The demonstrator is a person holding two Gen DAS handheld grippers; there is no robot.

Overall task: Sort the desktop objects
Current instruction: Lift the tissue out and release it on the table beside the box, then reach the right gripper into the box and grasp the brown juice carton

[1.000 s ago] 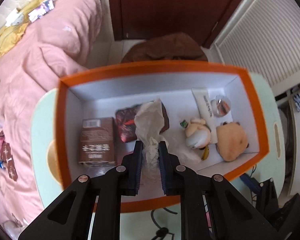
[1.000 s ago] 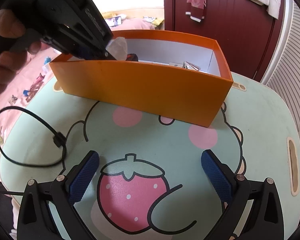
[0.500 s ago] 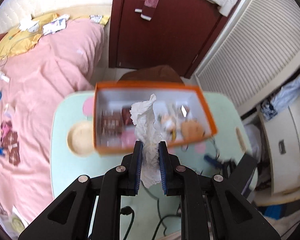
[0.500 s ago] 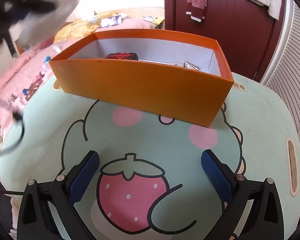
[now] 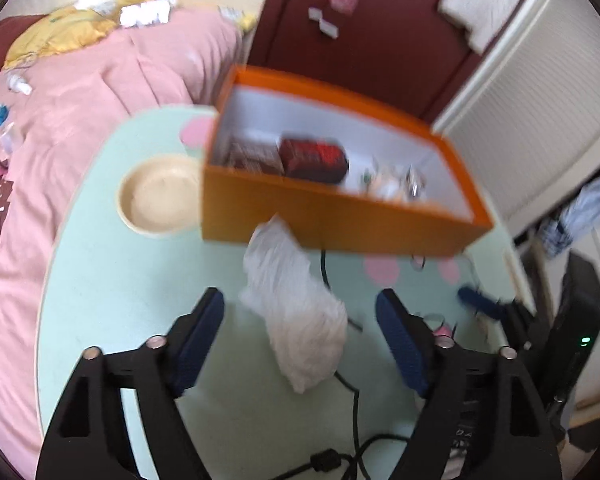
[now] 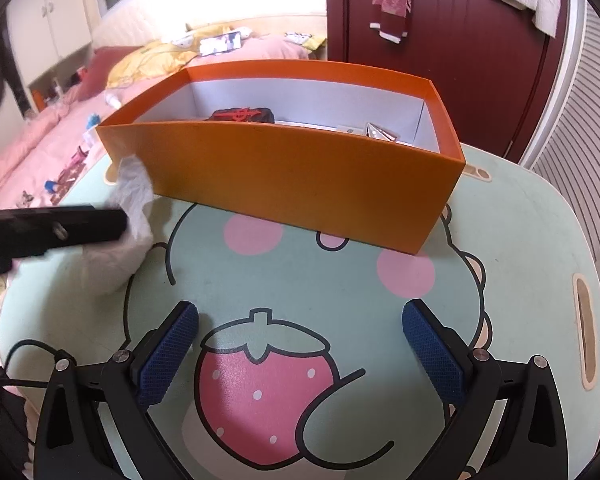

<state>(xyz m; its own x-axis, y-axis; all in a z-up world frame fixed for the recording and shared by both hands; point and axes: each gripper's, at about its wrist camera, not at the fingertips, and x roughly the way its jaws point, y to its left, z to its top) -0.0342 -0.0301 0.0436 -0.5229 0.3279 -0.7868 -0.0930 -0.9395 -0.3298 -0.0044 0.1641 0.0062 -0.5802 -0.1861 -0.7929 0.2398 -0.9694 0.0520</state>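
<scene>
Where the left wrist view looks down along its fingers, the left gripper (image 5: 300, 336) is seen spread wide, nothing being pinched between its blue pads. A crumpled white tissue (image 5: 295, 304) is seen in the gap between the fingers, blurred, touching neither pad; whether it rests on the pale green table (image 5: 107, 300) cannot be told. An orange box (image 5: 340, 224) is placed at 12 o'clock from the tissue, with a dark red packet (image 5: 314, 156) and a brown packet (image 5: 255, 156) inside toward its left end and small blurred items toward its right end. A cream dish (image 5: 159, 196) is set just beside the box at its 9 o'clock. Black cables (image 5: 352, 400) are trailed across the table near the bottom edge.

In the right wrist view, the right gripper (image 6: 300, 354) is likewise held wide apart and empty above a strawberry drawing (image 6: 267, 392) on the table (image 6: 520, 240). The orange box (image 6: 300, 176) is seen at 12 o'clock, the tissue (image 6: 119, 232) at 10 o'clock just off the box's near left corner, partly covered by a black finger of the left gripper (image 6: 59, 232)
</scene>
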